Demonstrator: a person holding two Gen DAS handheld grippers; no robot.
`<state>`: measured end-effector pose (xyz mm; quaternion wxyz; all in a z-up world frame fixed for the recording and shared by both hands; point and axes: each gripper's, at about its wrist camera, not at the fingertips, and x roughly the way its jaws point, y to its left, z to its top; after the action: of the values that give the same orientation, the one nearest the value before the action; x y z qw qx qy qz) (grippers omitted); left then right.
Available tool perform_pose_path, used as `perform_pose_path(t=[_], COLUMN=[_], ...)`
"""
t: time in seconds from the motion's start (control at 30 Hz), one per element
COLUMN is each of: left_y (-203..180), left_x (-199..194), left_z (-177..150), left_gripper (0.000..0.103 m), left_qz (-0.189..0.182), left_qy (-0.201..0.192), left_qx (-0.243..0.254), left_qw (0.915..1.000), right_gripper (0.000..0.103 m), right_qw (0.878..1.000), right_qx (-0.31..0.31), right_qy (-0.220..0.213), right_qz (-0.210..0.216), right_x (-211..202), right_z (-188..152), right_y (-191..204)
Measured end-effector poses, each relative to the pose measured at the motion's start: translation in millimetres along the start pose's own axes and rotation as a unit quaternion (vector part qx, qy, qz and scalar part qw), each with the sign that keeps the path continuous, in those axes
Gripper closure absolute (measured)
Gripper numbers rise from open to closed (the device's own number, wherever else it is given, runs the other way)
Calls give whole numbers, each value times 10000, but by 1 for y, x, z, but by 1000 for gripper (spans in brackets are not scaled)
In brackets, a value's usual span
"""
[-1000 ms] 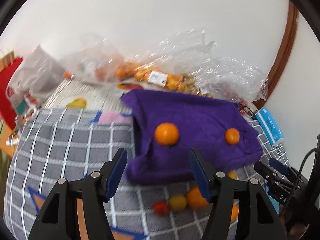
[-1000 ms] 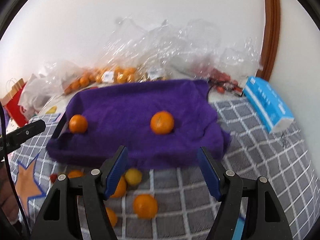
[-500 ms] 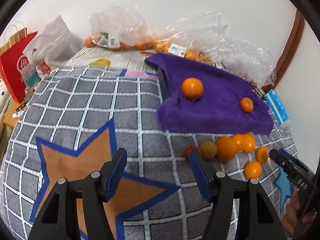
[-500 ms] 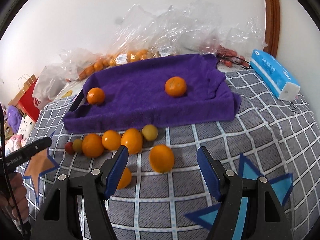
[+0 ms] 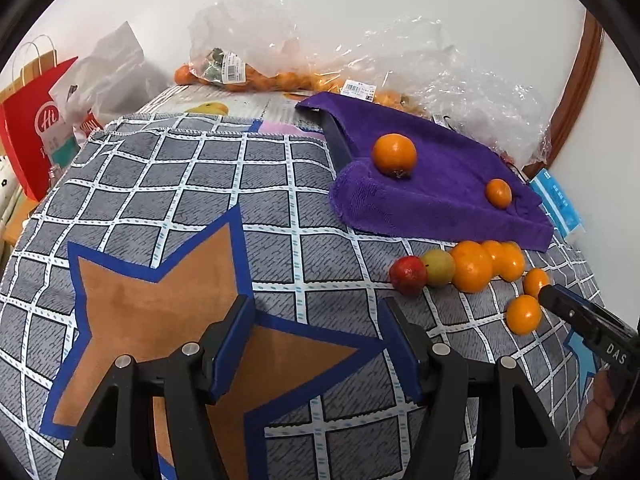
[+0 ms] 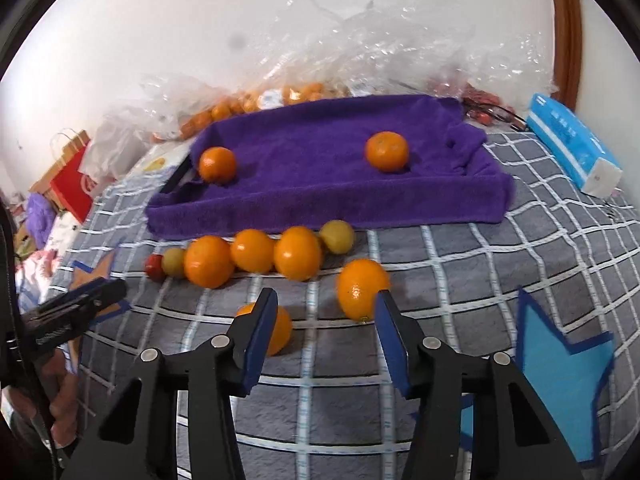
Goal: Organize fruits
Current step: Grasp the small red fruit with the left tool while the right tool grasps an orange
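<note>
A purple towel covers a tray and holds two oranges; it also shows in the left wrist view. Several loose fruits lie in a row in front of it: oranges, yellow-green fruits and a red one. Two more oranges lie nearer. My right gripper is open and empty just before these two. My left gripper is open and empty over the star-patterned cloth, left of the row.
Clear plastic bags with oranges pile against the back wall. A blue tissue pack lies at the right. A red paper bag stands beside the bed at left. The grey checked blanket has orange and blue stars.
Both grippers have pulled back from the towel toward the near side. The loose fruit row came into fuller view. Both stay open and empty.
</note>
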<state>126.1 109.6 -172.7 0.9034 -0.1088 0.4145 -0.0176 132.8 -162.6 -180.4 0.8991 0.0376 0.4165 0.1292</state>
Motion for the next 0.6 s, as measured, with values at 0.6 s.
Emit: perform_pose_path(t=[0.6], left_y=[-9], left_x=[-5], left_z=[-1], left_gripper=[54], left_qz=[-396], left_qy=[47], left_qx=[82], left_qw=[9992], right_gripper=[71], right_qw=[9978], right_qx=[-215], right_qy=[136], right_qz=[-613], right_x=[29], right_z=[5], right_y=[-13])
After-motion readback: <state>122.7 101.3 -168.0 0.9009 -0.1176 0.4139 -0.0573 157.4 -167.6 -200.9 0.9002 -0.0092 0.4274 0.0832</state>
